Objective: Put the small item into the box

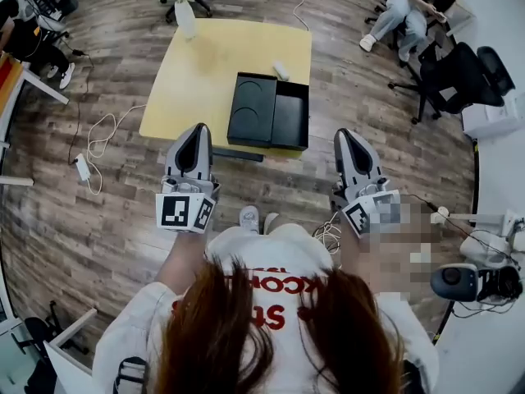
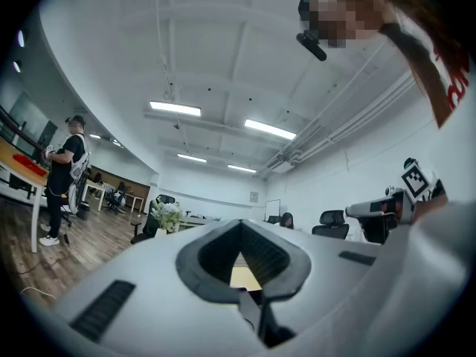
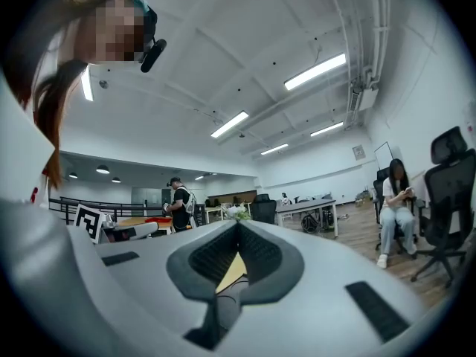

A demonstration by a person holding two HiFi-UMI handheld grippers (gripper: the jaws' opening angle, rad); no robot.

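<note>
Approach step, by the look of it: nothing grasped, nothing carried. Low in the head view, left gripper [image 1: 197, 131] left of centre and right gripper [image 1: 344, 135] right of centre, both held roughly level and pointing up the frame toward the yellow table [image 1: 197, 80], tips short of its near edge. Jaws together on both, tips meeting, nothing between them, only a sliver of yellow tabletop showing through the gap in each gripper view. Box [image 1: 271, 142] black, lying open in two shallow halves on the table's near right part, above and between the two grippers, apparently with nothing in it. Item [image 1: 280, 70] small, pale and oblong, flat on the tabletop just past the box's far edge, near the upper middle of the frame, apart from the box or barely touching it; cannot tell which. Vase [image 1: 185, 16] with greenery at the table's far left corner, well clear of the path. Next, probably: carry one gripper up the frame, over or around the box, to the item; part the jaws first, tip them downward, settle them on either side of the item and close. Item's low, small shape likely calling for a careful, centred pinch close to the tabletop. After that, only a short way back down the frame to a box half.
</note>
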